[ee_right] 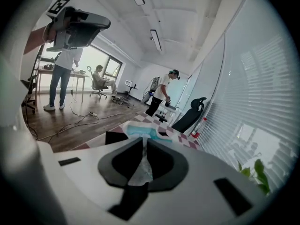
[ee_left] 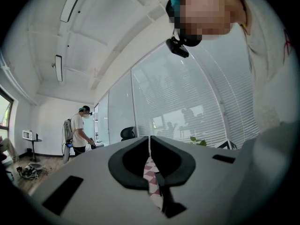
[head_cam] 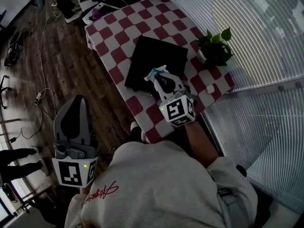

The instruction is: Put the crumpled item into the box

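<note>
The crumpled item [head_cam: 155, 73], a light blue and white wad, is pinched in my right gripper [head_cam: 157, 76], which is shut on it at the near edge of the flat black box [head_cam: 159, 56]. In the right gripper view the wad [ee_right: 140, 131] bulges past the closed jaws of the right gripper [ee_right: 143, 143], with a black corner of the box [ee_right: 115, 137] just behind. My left gripper [head_cam: 77, 99] hangs low at the left over the wooden floor, away from the table. Its jaws in the left gripper view [ee_left: 149, 140] are shut with nothing between them.
The table [head_cam: 114, 30] has a red and white checked cloth. A potted plant [head_cam: 216, 46] and a small white object [head_cam: 209, 89] sit at its right edge by the window blinds. Cables lie on the floor [head_cam: 42, 94]. A person [ee_right: 161, 95] stands beyond the table.
</note>
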`<state>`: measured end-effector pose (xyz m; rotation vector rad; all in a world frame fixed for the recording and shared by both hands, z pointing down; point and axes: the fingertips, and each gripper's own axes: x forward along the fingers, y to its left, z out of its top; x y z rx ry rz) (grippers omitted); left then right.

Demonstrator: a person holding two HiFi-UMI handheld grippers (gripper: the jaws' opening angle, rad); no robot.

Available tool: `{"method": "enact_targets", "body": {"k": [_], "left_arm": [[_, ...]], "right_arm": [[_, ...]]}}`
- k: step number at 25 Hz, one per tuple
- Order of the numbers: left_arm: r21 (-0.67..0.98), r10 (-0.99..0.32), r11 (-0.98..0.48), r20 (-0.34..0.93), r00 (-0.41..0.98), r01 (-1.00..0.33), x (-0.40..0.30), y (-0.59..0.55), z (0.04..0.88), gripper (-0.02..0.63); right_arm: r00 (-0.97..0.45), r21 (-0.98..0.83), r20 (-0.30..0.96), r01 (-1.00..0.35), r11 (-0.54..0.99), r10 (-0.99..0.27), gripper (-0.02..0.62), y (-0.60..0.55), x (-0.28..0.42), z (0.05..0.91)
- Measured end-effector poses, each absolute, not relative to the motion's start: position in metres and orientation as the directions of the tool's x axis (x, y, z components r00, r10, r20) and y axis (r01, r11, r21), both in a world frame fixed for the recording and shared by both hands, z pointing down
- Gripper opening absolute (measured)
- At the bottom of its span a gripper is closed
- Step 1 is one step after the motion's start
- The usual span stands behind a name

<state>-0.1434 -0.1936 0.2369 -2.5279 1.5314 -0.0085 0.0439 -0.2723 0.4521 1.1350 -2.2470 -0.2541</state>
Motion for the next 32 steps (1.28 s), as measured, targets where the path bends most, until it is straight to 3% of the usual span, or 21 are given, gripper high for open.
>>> {"method": "enact_targets", "body": {"k": [32], "left_arm": [[-0.164,-0.906,-0.396,-0.09,0.414,-0.903,-0.165,-0.184,0.237,0.025]], "right_arm": [[-0.443,0.452,0.553,-0.552,0.701,-0.706,0.038,-0.276,0.029,0.495]]}}
